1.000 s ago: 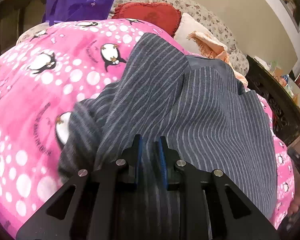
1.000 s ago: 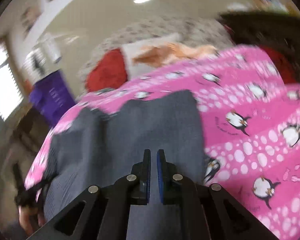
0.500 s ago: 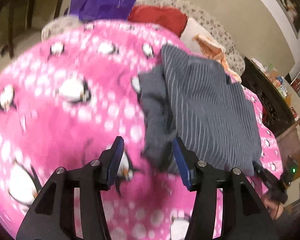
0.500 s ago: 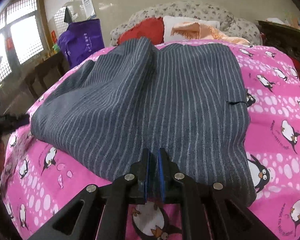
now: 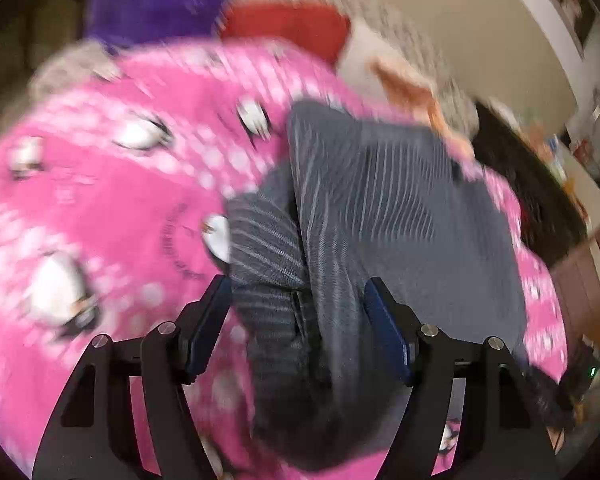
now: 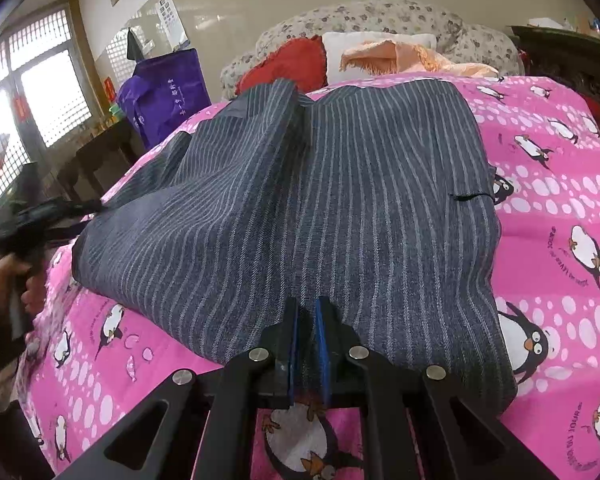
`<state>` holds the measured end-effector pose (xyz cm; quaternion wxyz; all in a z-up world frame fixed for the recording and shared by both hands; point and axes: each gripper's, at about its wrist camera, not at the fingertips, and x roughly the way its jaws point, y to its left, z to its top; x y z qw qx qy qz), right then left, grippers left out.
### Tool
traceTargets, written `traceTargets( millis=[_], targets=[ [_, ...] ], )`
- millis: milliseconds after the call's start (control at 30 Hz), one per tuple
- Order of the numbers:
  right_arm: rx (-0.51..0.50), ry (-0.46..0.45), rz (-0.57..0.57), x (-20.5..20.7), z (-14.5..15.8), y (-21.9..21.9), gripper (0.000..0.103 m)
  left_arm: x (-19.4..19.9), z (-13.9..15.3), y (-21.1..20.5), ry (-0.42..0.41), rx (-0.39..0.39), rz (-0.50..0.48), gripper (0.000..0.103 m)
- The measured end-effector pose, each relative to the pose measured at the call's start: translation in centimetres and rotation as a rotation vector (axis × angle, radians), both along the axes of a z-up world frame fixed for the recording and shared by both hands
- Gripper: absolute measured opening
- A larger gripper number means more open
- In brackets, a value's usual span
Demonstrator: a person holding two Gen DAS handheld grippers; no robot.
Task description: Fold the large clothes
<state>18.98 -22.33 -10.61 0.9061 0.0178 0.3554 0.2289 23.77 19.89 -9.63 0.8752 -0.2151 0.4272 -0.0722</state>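
Observation:
A dark grey pinstriped garment (image 6: 340,200) lies folded over on a pink penguin-print bedspread (image 6: 560,260). My right gripper (image 6: 306,320) is shut on the garment's near edge. In the blurred left wrist view my left gripper (image 5: 298,308) is open, its jaws wide apart on either side of the bunched near end of the garment (image 5: 360,220), not closed on it. The left gripper also shows in the right wrist view (image 6: 32,224), at the garment's left edge, held by a hand.
Red (image 6: 292,66) and white (image 6: 380,46) pillows and an orange cloth (image 6: 412,58) lie at the bed's head. A purple bag (image 6: 166,94) and dark wooden furniture (image 6: 100,156) stand at the left. A dark cabinet (image 5: 532,184) stands beside the bed.
My left gripper let go of the garment, opened and pulled back, then moved in again around its bunched end. The right gripper stayed shut on the garment, which was laid down flat.

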Motion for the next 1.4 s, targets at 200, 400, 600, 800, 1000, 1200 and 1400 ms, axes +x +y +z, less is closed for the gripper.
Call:
traceTargets(
  millis=[200, 400, 600, 800, 1000, 1200, 1400],
  targets=[
    [0.001, 0.0, 0.001, 0.0, 0.0, 0.0, 0.007, 2.1, -0.7, -0.5, 0.001, -0.002, -0.141, 0.076],
    [0.016, 0.007, 0.004, 0.1, -0.1, -0.1, 0.007, 4.0, -0.1, -1.7, 0.01, 0.012, -0.19, 0.076],
    [0.008, 0.003, 0.003, 0.1, -0.1, -0.1, 0.007, 4.7, 0.2, -1.3, 0.024, 0.074, -0.23, 0.068],
    [0.011, 0.005, 0.003, 0.1, -0.1, 0.0, 0.007, 3.1, -0.7, -2.2, 0.021, 0.108, -0.342, 0.069],
    [0.015, 0.025, -0.025, -0.2, 1.2, -0.5, 0.007, 4.9, -0.7, -2.6, 0.021, 0.13, -0.291, 0.073],
    [-0.107, -0.02, -0.272, -2.7, 4.4, -8.1, 0.011, 3.5, -0.8, -3.0, -0.021, 0.162, -0.367, 0.04],
    [-0.272, 0.05, -0.337, -3.5, 1.6, -13.4, 0.011, 2.2, 2.4, -2.7, -0.054, -0.004, -0.422, 0.013]
  ],
)
